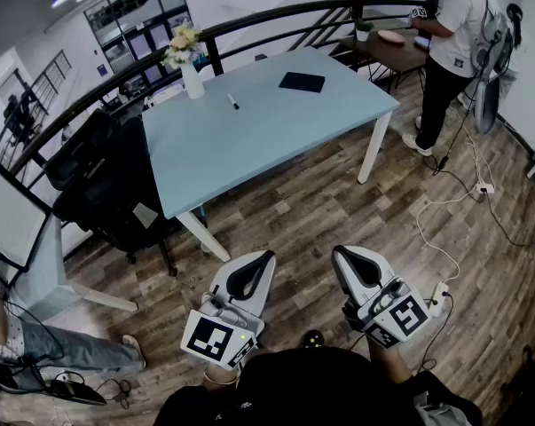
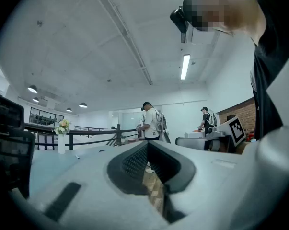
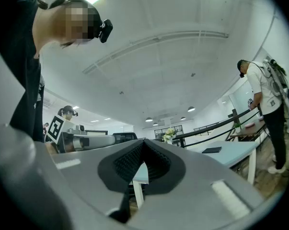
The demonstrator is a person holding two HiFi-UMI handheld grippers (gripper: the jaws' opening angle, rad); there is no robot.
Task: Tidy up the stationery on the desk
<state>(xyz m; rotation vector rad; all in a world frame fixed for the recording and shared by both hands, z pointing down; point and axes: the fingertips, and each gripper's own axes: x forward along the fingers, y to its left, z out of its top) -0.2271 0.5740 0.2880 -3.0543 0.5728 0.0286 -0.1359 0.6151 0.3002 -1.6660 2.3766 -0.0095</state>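
Over on the pale blue rectangular desk point(image 1: 267, 145), the slim black pen point(image 1: 232, 101) at eleven o'clock and the flat dark notebook point(image 1: 302, 82) at twelve are lying loose, so tidying is looking unstarted, while the left gripper point(image 1: 263, 259) and right gripper point(image 1: 341, 255) are hanging well apart from it, jaws together and empty.

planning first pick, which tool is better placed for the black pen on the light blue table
Left, probably: the left tool is nearer the black pen than the right tool. Both are shut, empty and short of the light blue table.

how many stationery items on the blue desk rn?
2: a pen mid-desk, right of the flower vase, and a black notebook further right. Nothing seems hidden.
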